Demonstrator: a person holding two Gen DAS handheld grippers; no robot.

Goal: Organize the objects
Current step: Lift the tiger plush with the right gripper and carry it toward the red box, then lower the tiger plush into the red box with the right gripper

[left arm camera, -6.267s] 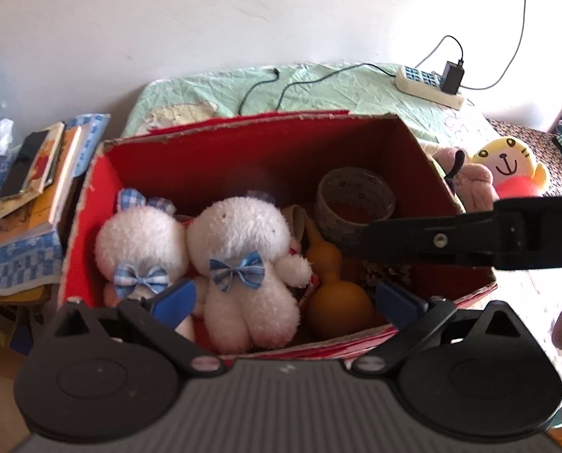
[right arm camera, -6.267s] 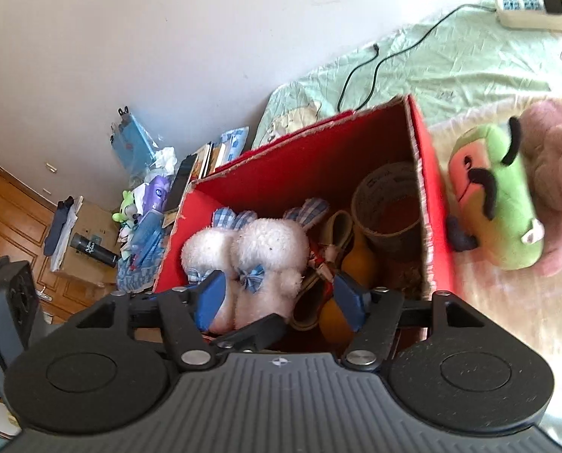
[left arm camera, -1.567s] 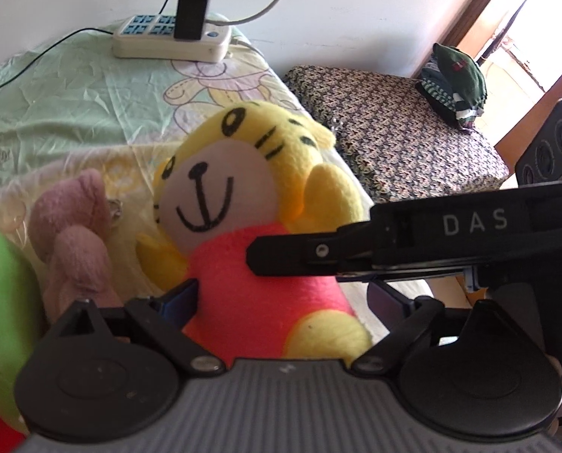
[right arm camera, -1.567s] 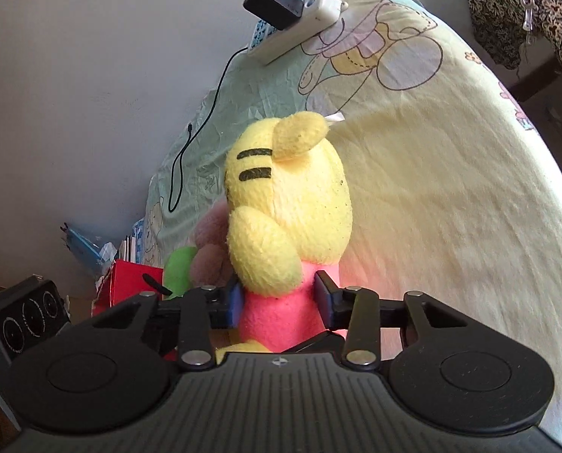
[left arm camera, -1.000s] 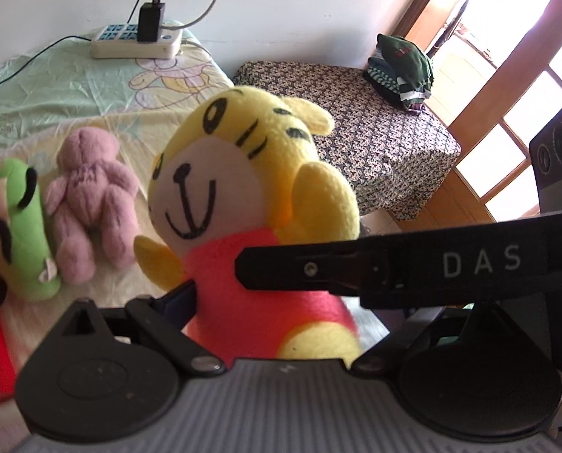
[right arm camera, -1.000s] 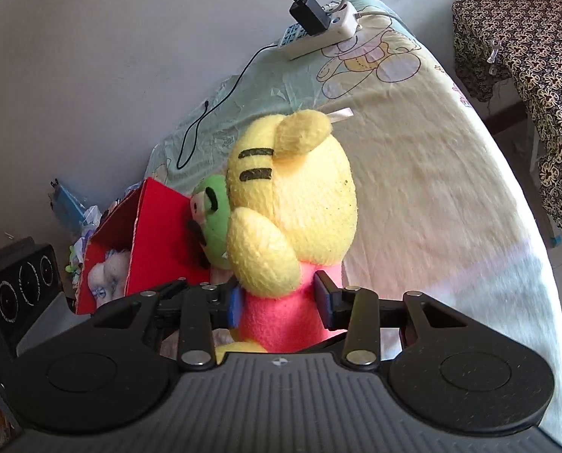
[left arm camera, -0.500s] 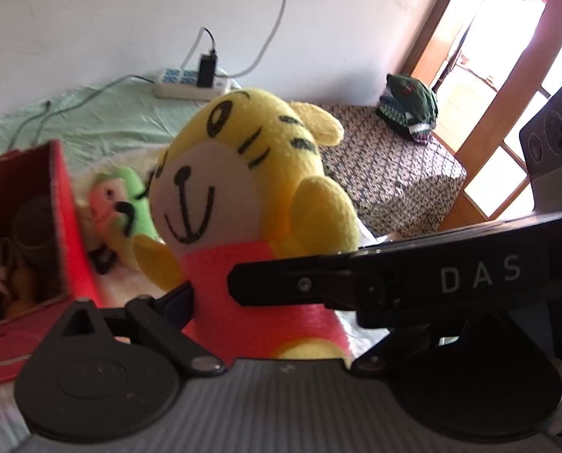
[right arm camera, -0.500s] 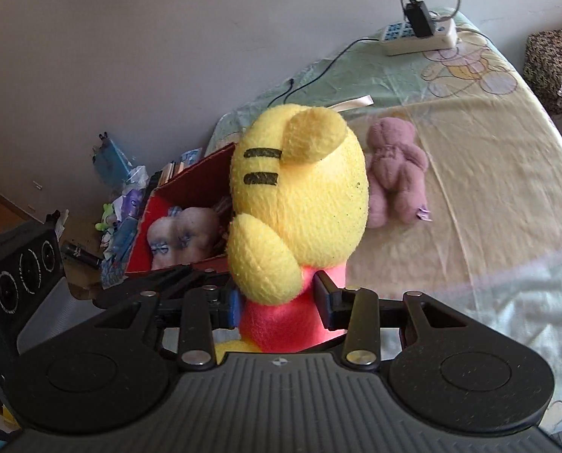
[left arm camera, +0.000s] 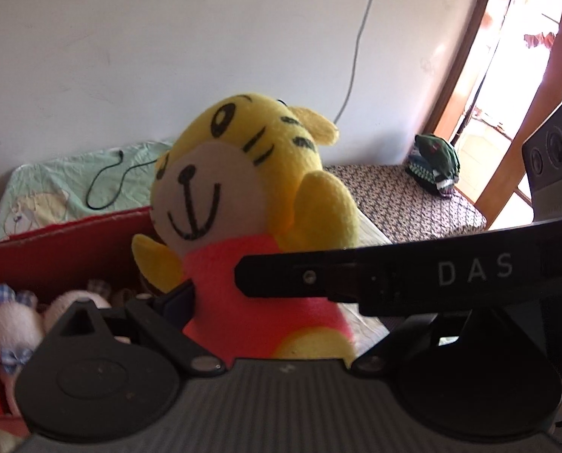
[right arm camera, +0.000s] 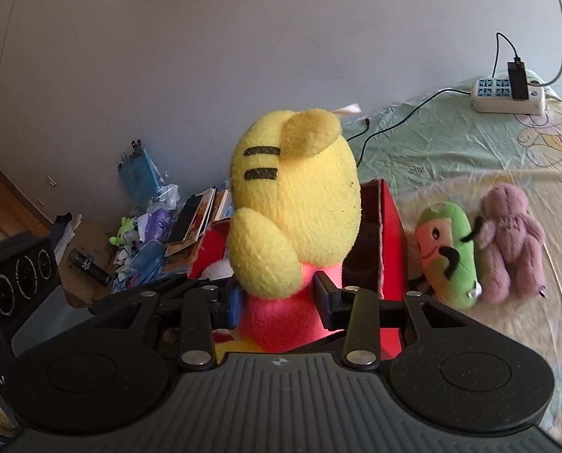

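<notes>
The yellow tiger plush (right arm camera: 296,222) has been carried from the bed (right arm camera: 450,143) to above the red box (right arm camera: 388,219), pinched at its pink body by the right tool (right arm camera: 279,304). The left tool (left arm camera: 265,302) flanks the plush; its grip cannot be told.

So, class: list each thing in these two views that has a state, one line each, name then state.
yellow tiger plush: upright, held off the bed.
right gripper: jaws shut on the plush's pink body.
left gripper: around the plush's body; grip unclear.
red box: open, white plush toys inside.
green plush: lying on the bed.
pink bear: lying beside it.
</notes>
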